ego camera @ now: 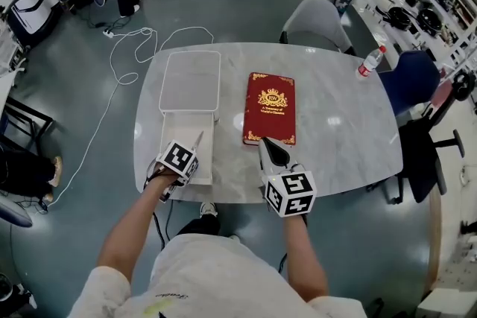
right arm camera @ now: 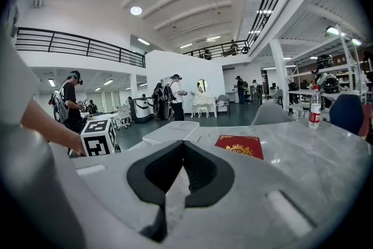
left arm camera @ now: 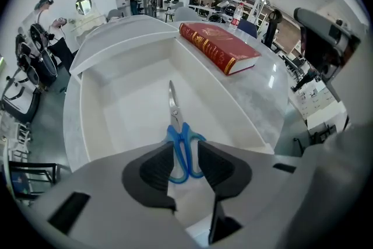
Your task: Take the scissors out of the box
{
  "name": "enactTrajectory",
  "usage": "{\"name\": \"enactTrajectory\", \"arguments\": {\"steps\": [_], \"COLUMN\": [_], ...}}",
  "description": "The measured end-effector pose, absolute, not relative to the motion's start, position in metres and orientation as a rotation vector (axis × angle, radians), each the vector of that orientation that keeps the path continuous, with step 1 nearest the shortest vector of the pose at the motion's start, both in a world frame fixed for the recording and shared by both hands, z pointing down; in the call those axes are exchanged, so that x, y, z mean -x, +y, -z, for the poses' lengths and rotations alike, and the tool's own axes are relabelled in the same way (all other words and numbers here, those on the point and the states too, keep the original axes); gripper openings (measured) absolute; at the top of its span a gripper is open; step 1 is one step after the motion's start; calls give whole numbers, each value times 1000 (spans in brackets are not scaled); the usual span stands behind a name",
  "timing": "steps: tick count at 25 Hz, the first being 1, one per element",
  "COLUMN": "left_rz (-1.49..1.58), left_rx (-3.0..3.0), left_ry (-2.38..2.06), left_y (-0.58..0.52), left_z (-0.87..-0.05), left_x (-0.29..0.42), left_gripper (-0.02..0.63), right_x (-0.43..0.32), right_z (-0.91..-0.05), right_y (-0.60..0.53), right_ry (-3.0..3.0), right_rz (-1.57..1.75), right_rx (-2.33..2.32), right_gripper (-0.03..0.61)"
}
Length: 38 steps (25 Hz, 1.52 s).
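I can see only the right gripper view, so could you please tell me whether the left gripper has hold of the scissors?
Observer: Yes, the left gripper has its jaws closed on the handles of the blue-handled steel scissors.
Operator: Thank you. Are they clear of the box?
Observer: No, the left gripper view shows the open white rectangular box directly beneath them.
Operator: Which way do the blades point?
Observer: Away from the person, toward the box's far wall.
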State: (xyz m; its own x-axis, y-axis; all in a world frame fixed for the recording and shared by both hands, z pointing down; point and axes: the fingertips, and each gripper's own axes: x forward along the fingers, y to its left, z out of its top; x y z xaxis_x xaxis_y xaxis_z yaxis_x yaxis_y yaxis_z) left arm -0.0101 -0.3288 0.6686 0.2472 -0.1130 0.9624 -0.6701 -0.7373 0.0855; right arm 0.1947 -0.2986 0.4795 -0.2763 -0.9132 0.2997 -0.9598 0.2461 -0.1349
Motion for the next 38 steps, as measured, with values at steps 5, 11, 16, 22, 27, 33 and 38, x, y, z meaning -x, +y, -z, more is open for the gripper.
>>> {"name": "enactTrajectory", "arguments": {"steps": [5, 11, 16, 22, 27, 33, 38], "left_rz": [-1530, -1575, -1577, -1581, -1538, -1509, -1468], "left_rx": [-2026, -2037, -2048, -2073, -2155, -2185, -2209], "left_ry": [-712, -707, -698, -707, -773, -805, -843], "left_y": [-331, -337, -338, -335, -341, -344, -342], "left_z": [-674, -680, -676, -676, -665, -653, -639], "left_x": [9, 6, 5, 7, 6, 11, 17], "left_gripper": [110, 110, 109, 87, 84, 83, 81], "right_x": [-194, -196, -193, -190, -192, -188, -180], "right_z": [-482, -487, -485, -483, -479, -479, -474], "right_y": [-302, -305, -305, -304, -301, -298, -294], "right_ry": [-2346, -2335, -2333, -2336, -2330, -2343, -2360], "right_rz": [-439, -447, -448, -436, -434, -427, -416], "right_rx": [-1782, -1790, -1793, -1791, -1804, -1797, -1775], "right_gripper": [5, 5, 5, 5, 5, 5, 5]}}
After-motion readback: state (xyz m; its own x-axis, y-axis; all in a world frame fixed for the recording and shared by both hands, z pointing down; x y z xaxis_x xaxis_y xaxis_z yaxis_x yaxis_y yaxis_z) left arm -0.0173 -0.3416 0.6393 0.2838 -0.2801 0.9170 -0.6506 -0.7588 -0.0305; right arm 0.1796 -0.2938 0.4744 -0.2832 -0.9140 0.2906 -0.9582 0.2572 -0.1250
